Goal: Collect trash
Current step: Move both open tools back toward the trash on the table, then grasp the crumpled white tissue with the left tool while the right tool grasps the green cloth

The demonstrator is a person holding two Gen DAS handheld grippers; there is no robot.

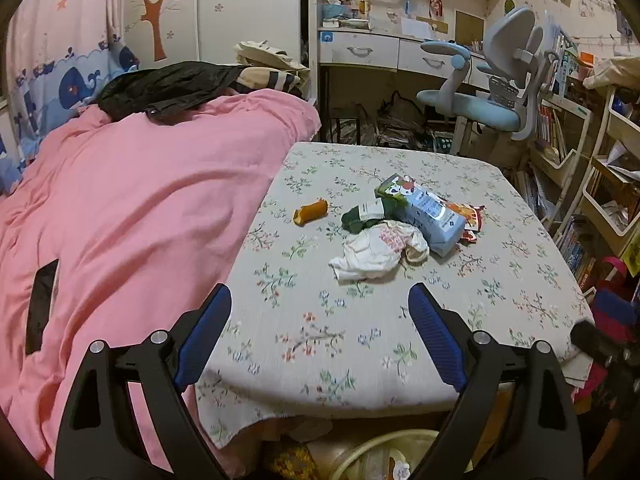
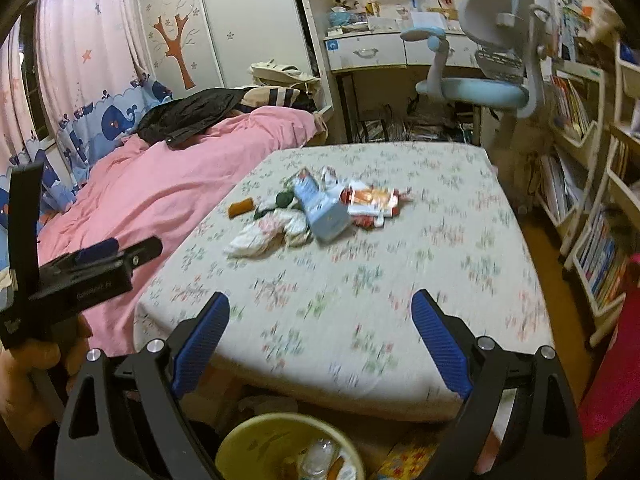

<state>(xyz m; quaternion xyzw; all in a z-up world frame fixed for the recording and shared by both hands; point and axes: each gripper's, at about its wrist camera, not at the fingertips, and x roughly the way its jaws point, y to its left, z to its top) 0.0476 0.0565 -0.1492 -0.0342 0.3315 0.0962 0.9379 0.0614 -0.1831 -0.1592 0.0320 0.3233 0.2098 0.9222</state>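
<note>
Left gripper (image 1: 320, 312): jaws spread, empty. Right gripper (image 2: 320, 320): jaws spread, empty. Both at the near edge of the floral table (image 1: 400, 352). Trash pile (image 1: 404, 224), mid-table: blue carton (image 1: 436, 216), crumpled tissue (image 1: 376, 252), orange peel (image 1: 310, 212), wrappers (image 2: 372, 200). Bin (image 2: 248, 440) below the table's near edge, partly filled. Judged: pile uncollected.
</note>
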